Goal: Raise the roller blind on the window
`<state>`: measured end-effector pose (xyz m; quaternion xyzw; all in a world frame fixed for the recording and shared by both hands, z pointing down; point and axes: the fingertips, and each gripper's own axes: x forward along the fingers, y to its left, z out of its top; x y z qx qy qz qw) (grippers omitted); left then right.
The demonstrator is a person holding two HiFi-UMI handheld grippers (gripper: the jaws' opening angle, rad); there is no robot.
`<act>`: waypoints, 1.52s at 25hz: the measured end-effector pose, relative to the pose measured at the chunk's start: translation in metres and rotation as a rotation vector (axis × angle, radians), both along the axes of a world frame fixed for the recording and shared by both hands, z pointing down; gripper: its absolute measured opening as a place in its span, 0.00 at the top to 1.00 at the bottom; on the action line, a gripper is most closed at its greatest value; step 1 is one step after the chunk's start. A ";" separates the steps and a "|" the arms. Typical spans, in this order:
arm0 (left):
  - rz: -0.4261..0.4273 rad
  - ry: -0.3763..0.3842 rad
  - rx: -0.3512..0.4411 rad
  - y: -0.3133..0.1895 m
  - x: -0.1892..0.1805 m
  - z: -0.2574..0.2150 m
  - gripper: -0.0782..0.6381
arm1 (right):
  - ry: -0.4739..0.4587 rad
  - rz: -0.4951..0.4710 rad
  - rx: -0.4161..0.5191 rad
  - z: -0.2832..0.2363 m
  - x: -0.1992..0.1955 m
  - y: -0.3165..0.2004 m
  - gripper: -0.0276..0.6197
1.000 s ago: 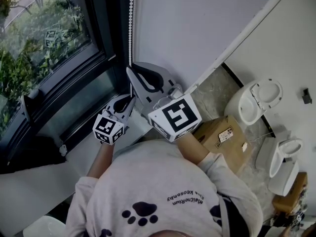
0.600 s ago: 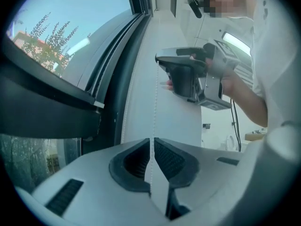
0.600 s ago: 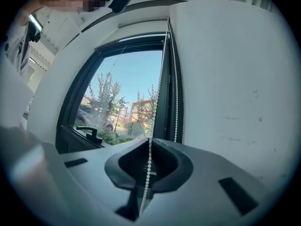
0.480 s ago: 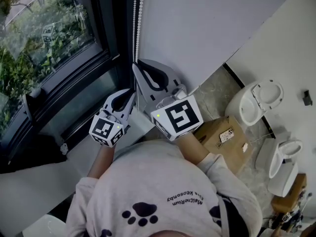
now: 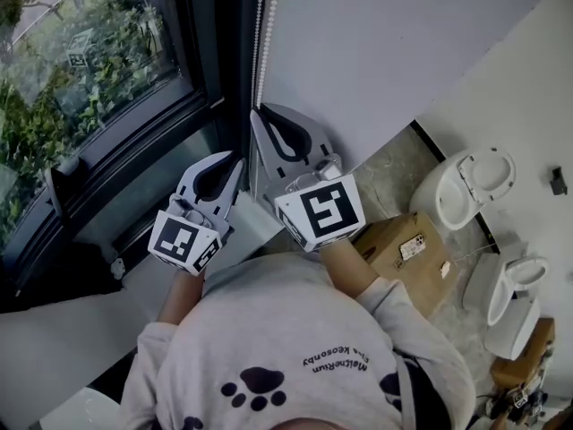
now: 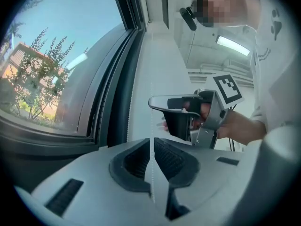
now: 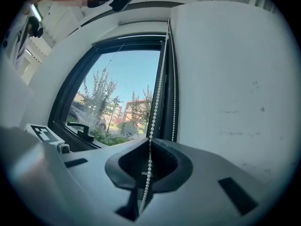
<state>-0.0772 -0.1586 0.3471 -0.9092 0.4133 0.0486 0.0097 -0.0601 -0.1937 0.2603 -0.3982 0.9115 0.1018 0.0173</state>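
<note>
A white bead chain [image 5: 262,34] hangs beside the dark window frame [image 5: 201,79]. My right gripper [image 5: 255,113] points at the window and is shut on the chain [image 7: 159,88], which runs down between its pads. Its jaws have just been closing on the chain. My left gripper [image 5: 238,158] sits just below and left of it. In the left gripper view the chain [image 6: 151,126] drops straight from the right gripper [image 6: 151,100] into the narrow slit between the left jaws, which stand slightly apart. The blind's fabric is not visible in the glass area.
A plain white wall [image 5: 385,52] is right of the chain. On the floor to the right are a cardboard box [image 5: 403,249] and white toilet bowls [image 5: 461,182]. A window handle [image 7: 80,127] sits low on the frame above the sill [image 5: 143,271].
My left gripper has risen along the chain, closer to the right gripper. The right gripper has stayed almost where it was.
</note>
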 end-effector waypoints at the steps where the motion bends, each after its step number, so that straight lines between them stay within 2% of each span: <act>1: -0.001 -0.001 0.001 0.000 -0.001 -0.002 0.86 | -0.002 0.000 -0.002 0.000 0.000 -0.001 0.93; 9: -0.035 0.011 0.028 -0.002 -0.004 -0.020 0.86 | -0.006 0.015 0.009 0.001 -0.001 0.001 0.93; 12: -0.067 0.035 0.046 -0.003 -0.006 -0.035 0.88 | 0.012 0.022 -0.020 0.013 -0.001 0.000 0.93; 15: -0.087 0.004 0.054 -0.005 -0.004 -0.044 0.88 | 0.024 0.032 -0.052 0.032 -0.002 0.003 0.93; 24: -0.111 -0.012 0.055 -0.005 0.001 -0.048 0.88 | -0.005 0.078 -0.022 0.031 0.006 0.011 0.93; 29: -0.128 -0.015 0.049 -0.005 0.001 -0.048 0.88 | -0.002 0.097 -0.015 0.031 0.010 0.016 0.86; 38: -0.141 -0.012 0.058 0.002 0.005 -0.049 0.88 | -0.017 0.172 -0.041 0.037 0.032 0.023 0.84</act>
